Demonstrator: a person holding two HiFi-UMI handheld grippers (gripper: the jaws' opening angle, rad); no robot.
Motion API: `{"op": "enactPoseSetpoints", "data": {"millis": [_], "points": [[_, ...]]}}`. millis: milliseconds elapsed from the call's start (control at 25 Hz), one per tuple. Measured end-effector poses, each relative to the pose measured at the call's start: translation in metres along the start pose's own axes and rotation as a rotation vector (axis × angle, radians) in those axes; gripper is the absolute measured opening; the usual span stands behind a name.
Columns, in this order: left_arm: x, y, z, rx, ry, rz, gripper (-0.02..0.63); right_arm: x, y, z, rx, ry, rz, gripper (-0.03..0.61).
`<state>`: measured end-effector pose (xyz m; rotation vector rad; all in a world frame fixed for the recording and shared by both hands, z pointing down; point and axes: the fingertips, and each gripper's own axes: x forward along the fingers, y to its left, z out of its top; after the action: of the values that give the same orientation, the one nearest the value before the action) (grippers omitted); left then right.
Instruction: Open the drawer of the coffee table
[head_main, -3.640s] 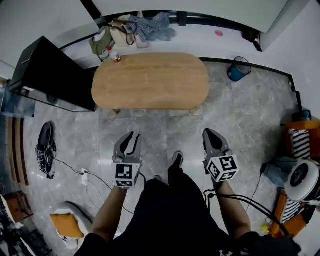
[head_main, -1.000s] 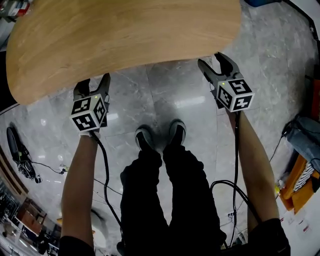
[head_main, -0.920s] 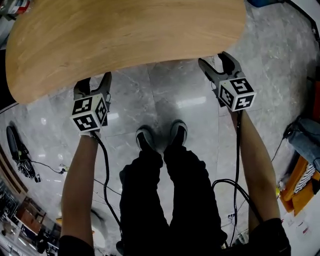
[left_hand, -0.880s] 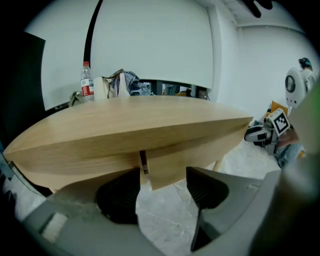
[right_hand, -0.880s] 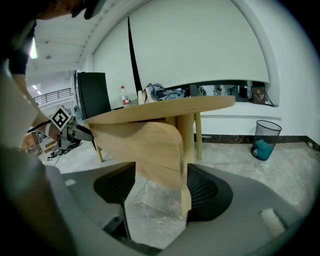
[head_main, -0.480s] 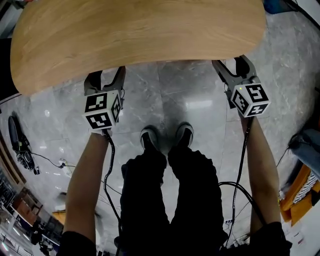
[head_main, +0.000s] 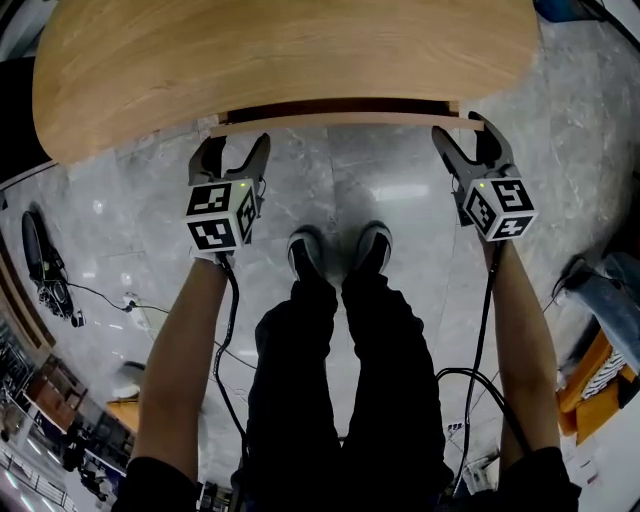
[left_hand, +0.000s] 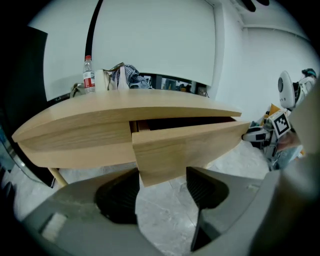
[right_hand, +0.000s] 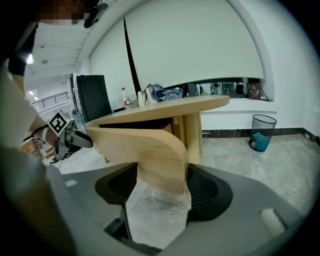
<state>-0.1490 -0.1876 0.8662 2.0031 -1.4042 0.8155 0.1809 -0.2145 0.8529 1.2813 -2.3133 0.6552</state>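
- Two grey hand-held tools flank the pale wooden drawer front (left_hand: 185, 145): left gripper (head_main: 236, 147) at one end, right gripper (head_main: 465, 135) at the other.
- Left jaws stand wide apart, the front's lower corner in the gap, no pad visibly pressing.
- Right jaws, also wide, have just closed slightly; the front's curved end shows between them, unclamped.
- That front sits slightly out of the oval pale-wood coffee table (head_main: 290, 60); opening has barely begun, and next, I judge, comes an even outward pull at both ends.
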Motion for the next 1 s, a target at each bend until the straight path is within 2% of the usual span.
{"op": "enactPoseSetpoints", "data": {"millis": [160,320,800,1000], "points": [[-0.019,-0.008,-0.022,-0.029,0.056,-0.011,0.293,-0.018,0.015,-0.018,0.013,0.060,-0.004,0.307],[-0.032,-0.020,-0.043,-0.003,0.089,-0.023,0.293,-0.035,0.022,-0.036,0.018,0.103,-0.009,0.307],[-0.059,-0.033,-0.073,-0.026,0.188,-0.050,0.293,-0.064,0.042,-0.060,0.047,0.184,-0.019,0.307],[-0.067,-0.035,-0.084,-0.036,0.202,-0.058,0.293,-0.069,0.049,-0.070,0.055,0.205,-0.017,0.307]]}}
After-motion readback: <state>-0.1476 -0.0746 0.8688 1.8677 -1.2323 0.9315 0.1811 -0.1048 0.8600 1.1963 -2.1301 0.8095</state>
